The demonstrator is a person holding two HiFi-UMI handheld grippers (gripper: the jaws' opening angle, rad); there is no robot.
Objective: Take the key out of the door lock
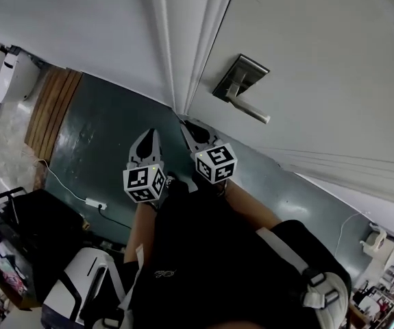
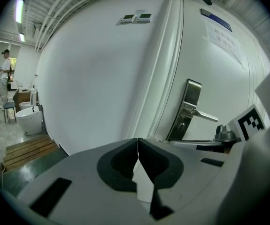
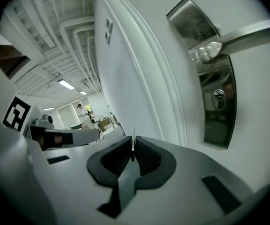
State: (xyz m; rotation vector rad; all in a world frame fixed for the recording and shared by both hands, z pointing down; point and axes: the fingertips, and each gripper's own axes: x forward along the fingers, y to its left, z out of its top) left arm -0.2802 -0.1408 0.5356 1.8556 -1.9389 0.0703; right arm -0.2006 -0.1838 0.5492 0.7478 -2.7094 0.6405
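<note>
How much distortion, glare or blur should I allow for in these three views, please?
Head view: sharp, evenly lit, door handle clear. Left gripper view: fisheye bowing the door, dark corners, glare from a ceiling light. Right gripper view: same fisheye, reflections on the lock plate, key edge-on in the right gripper.

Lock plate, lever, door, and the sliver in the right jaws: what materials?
Lock plate: metal, polished, mirror-like reflections. Lever: metal, satin silver sheen. Door: smooth white painted surface; core unclear. Sliver, probably the key: thin, bright edge, likely metal.
</note>
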